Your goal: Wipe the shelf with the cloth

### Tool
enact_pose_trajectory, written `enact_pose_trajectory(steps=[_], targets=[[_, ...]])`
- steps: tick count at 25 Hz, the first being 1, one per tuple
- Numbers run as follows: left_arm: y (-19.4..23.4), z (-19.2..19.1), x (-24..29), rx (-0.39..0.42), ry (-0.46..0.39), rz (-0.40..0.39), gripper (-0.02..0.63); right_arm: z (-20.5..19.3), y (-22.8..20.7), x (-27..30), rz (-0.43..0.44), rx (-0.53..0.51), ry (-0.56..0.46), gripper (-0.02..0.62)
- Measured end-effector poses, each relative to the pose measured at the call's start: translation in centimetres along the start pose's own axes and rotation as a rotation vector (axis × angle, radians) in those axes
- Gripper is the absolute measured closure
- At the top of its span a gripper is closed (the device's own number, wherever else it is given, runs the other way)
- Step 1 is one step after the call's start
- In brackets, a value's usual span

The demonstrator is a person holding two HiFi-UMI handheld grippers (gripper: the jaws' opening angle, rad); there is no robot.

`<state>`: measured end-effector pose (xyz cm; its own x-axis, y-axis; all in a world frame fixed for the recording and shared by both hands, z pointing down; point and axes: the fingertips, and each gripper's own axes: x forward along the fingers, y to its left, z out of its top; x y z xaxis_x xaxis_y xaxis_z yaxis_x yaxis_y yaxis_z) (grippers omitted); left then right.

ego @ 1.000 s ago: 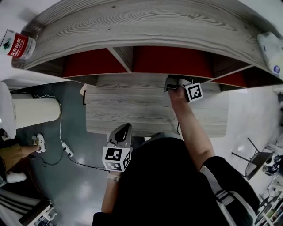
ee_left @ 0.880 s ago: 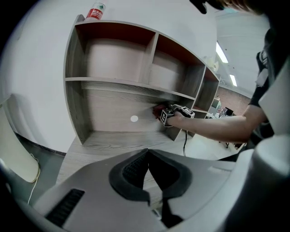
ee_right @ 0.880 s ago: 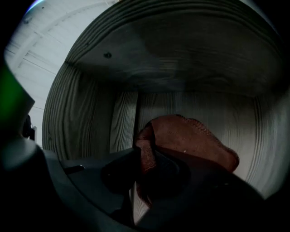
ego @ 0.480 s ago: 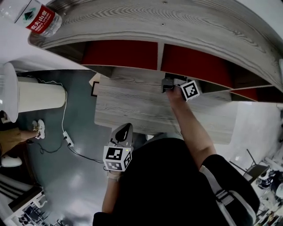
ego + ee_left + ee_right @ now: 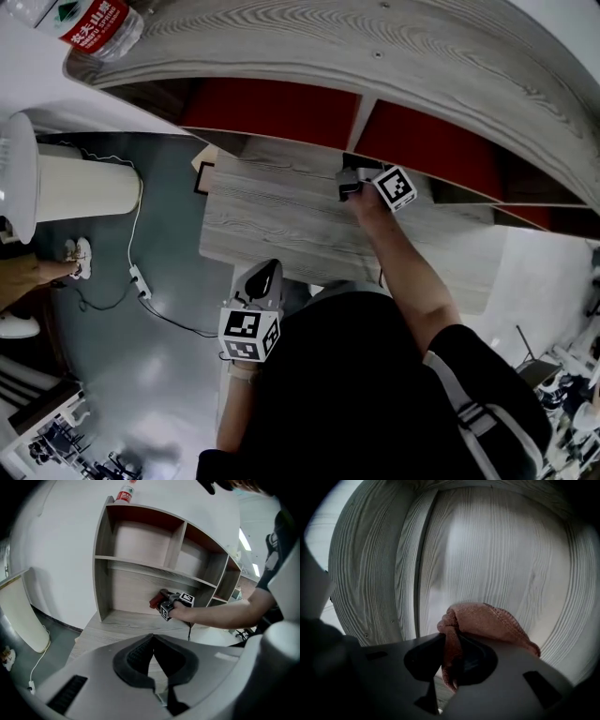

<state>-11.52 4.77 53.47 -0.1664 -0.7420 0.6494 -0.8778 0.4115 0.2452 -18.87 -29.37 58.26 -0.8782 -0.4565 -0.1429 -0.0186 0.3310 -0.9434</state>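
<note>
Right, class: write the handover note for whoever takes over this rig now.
Left gripper: shut, empty, held low in front of the shelf.
Right gripper: shut on the cloth, reaching in to the back of the lower tier.
Done: wiping is under way; nothing shows which parts are finished.
Left: probably the rest of the lower tier and the upper tier.
</note>
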Motion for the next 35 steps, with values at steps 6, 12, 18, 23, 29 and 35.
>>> enact_pose_trajectory(steps=[6, 12, 18, 23, 29, 35], targets=[[-1.8, 0.4, 1.3, 0.025, 0.010, -0.040, 0.600, 4.3, -1.6, -2.9, -0.060, -0.017, -0.076, 0.551], [-4.3, 0.6, 2.7, 0.063, 0.025, -0.086, 0.600, 9.2, -3.3, -5.6, -0.120, -0.101, -0.137, 0.549], [-5.5, 0.7, 3.2, 0.083, 0.029, -0.096, 0.600, 13.7, -5.0, -8.5, -0.208, -0.124, -0.247, 0.549], [-6.1, 0.5, 3.3, 0.089, 0.038, -0.094, 0.600, 16.6, -6.8, -10.4, -0.270, -0.115, -0.340, 0.549], [-5.8, 0.3, 3.0, 0.081, 0.038, -0.079, 0.600, 18.1, -9.6, -12.1, -0.378, -0.081, -0.404, 0.557], [-4.7, -0.1, 2.2, 0.066, 0.043, -0.064, 0.600, 17.8, -12.3, -12.7, -0.458, -0.076, -0.409, 0.555]])
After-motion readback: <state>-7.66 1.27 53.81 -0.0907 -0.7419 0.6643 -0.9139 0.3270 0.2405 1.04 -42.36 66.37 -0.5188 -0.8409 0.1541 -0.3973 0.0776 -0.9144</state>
